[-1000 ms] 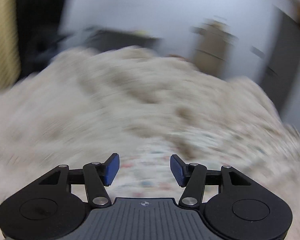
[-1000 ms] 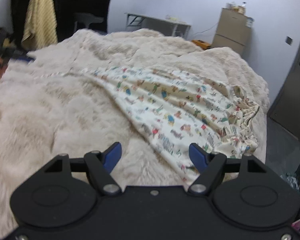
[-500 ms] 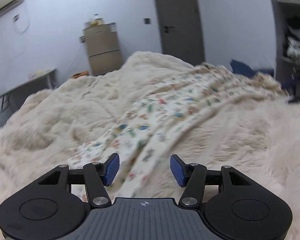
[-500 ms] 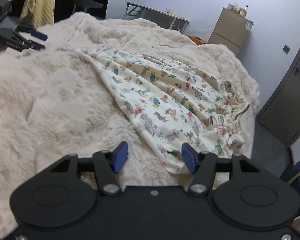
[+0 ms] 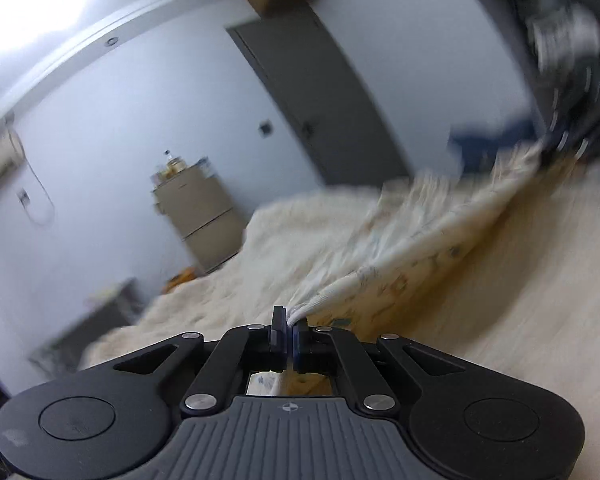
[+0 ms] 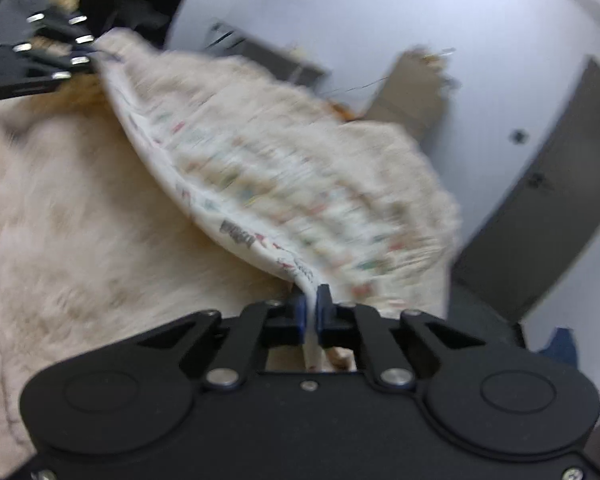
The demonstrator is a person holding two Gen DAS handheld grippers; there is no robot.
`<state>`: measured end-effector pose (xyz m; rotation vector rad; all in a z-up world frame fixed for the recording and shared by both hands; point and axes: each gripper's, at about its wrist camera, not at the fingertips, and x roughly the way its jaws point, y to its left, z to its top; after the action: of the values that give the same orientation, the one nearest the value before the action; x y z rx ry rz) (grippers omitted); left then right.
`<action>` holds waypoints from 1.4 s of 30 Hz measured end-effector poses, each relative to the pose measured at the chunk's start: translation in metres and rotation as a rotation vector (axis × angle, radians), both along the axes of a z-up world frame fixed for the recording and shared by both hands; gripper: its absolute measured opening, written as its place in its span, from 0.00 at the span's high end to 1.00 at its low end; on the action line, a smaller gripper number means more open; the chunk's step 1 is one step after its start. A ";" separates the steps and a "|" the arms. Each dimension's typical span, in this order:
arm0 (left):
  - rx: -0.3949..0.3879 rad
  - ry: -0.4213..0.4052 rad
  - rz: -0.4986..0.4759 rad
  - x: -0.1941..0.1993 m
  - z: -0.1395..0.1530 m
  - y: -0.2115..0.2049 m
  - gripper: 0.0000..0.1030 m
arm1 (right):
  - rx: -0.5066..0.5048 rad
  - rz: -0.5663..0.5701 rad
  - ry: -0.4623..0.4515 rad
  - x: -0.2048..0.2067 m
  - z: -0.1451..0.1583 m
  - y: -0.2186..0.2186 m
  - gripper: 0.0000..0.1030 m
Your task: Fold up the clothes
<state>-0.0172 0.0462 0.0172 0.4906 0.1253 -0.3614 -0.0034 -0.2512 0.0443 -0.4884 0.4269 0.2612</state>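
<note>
1. Left gripper [image 5: 288, 334]: its fingers are clenched on a bunched edge of the garment [image 5: 412, 256], the cloth pinched between the pads. They have just been closing onto it.
2. Right gripper [image 6: 310, 314]: its fingers are likewise clenched on the garment's edge, a strip of cloth running down between the pads. These too have just been closing, with the cloth between them.
3. Location of the garment [image 6: 284, 184]: printed cream fabric, stretched between the two grippers and lifted off the fluffy blanket [image 6: 72, 216] on the bed. The edge between the grips hangs in a shallow curve; the far portion looks to trail on the blanket, though blur makes that uncertain.
4. In the right wrist view the left gripper [image 6: 80, 50] shows at upper left, holding the opposite end of the same edge.
5. Step in hand, as judged: both ends of one edge are secured and the garment is being raised for the first fold.
6. Next move, as judged: carry the held edge over to meet the opposite edge, keeping both grips firm and the cloth taut enough to prevent bunching, then lay it flat and release.
</note>
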 end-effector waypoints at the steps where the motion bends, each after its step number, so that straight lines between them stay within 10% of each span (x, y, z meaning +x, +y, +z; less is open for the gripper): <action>1: -0.025 -0.001 -0.034 -0.011 0.012 0.005 1.00 | 0.040 0.002 -0.001 -0.007 0.014 -0.010 0.97; 4: 0.106 0.006 -0.095 -0.035 0.014 -0.002 0.96 | 0.050 0.054 0.037 -0.029 0.037 -0.024 0.95; 9: 0.188 0.154 -0.162 -0.032 -0.004 -0.007 0.63 | 0.002 0.141 0.145 -0.044 0.034 -0.032 0.82; 18: -0.173 0.318 -0.164 -0.005 0.019 0.022 0.34 | 0.262 0.009 0.162 0.003 0.029 -0.057 0.42; 24: -0.228 0.364 -0.204 -0.011 0.037 0.012 0.34 | 0.266 -0.157 0.209 0.047 -0.019 -0.048 0.45; 28: -0.188 0.312 -0.207 -0.029 0.046 0.023 0.34 | 0.298 -0.195 0.252 0.056 -0.036 -0.059 0.96; 39: -0.218 0.380 -0.162 -0.007 0.023 0.033 0.34 | 0.251 -0.292 0.206 -0.014 0.008 -0.150 0.90; 42: -0.195 0.381 -0.153 0.000 0.019 0.026 0.34 | 0.269 -0.290 0.163 -0.016 0.016 -0.146 0.65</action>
<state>-0.0169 0.0724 0.0360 0.2339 0.4190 -0.6086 -0.0194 -0.3974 0.0605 -0.1383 0.6053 0.0750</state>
